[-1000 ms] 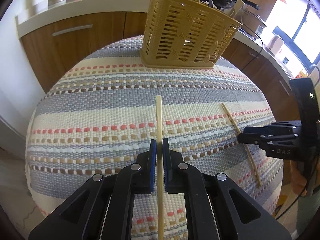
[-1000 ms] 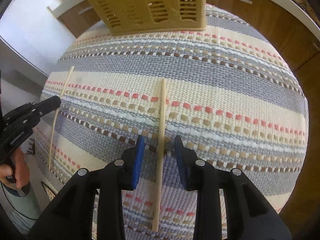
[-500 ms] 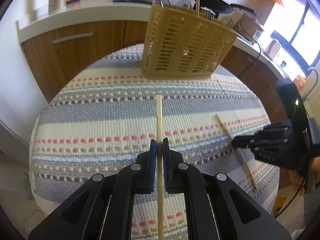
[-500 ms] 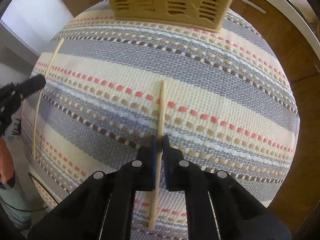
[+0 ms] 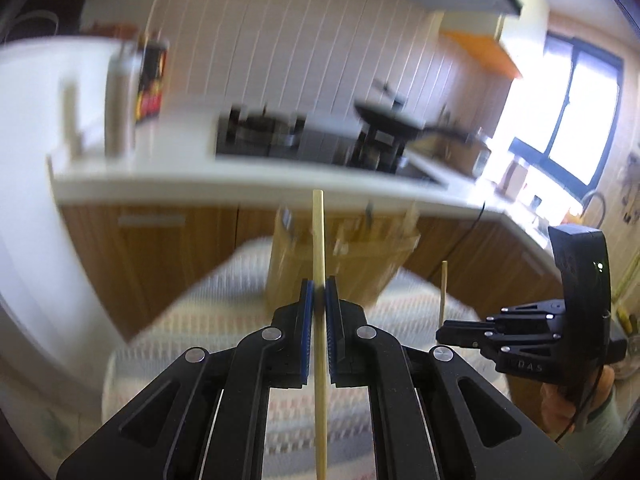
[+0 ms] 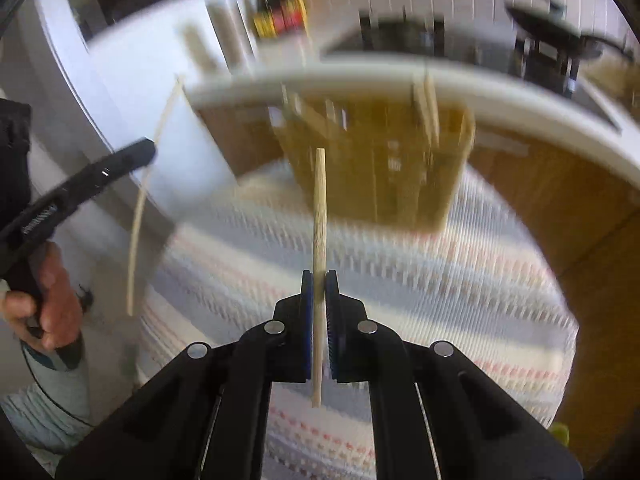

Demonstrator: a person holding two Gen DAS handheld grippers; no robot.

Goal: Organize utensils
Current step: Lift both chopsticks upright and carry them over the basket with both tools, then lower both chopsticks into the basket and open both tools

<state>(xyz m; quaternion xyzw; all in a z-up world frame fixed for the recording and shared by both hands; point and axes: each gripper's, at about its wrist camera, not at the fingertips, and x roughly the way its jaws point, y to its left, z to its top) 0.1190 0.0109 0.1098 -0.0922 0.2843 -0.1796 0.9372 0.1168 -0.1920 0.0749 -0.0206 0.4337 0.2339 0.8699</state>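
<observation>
Each gripper holds one pale wooden chopstick above the striped woven mat (image 5: 224, 312). My left gripper (image 5: 319, 294) is shut on a chopstick (image 5: 318, 240) that runs up between its blue pads. My right gripper (image 6: 319, 284) is shut on the other chopstick (image 6: 319, 208). The tan slotted utensil basket (image 6: 380, 168) stands at the mat's far edge, blurred, with several utensils sticking out; in the left wrist view the basket (image 5: 352, 256) sits behind the held chopstick. The right gripper (image 5: 452, 332) shows at the right of the left wrist view, its chopstick (image 5: 442, 292) upright. The left gripper (image 6: 148, 150) shows at the left of the right wrist view.
A white kitchen counter (image 5: 240, 184) with wooden cabinets below runs behind the table. On it are a stove (image 5: 260, 132), a black pan (image 5: 392, 120) and a bottle (image 5: 150, 84). A person's hand (image 6: 48, 304) grips the left tool. A bright window (image 5: 576, 120) is at the right.
Both grippers have risen off the mat, each lifting its chopstick, and now point more level toward the counter. The right gripper closed on its chopstick before the lift.
</observation>
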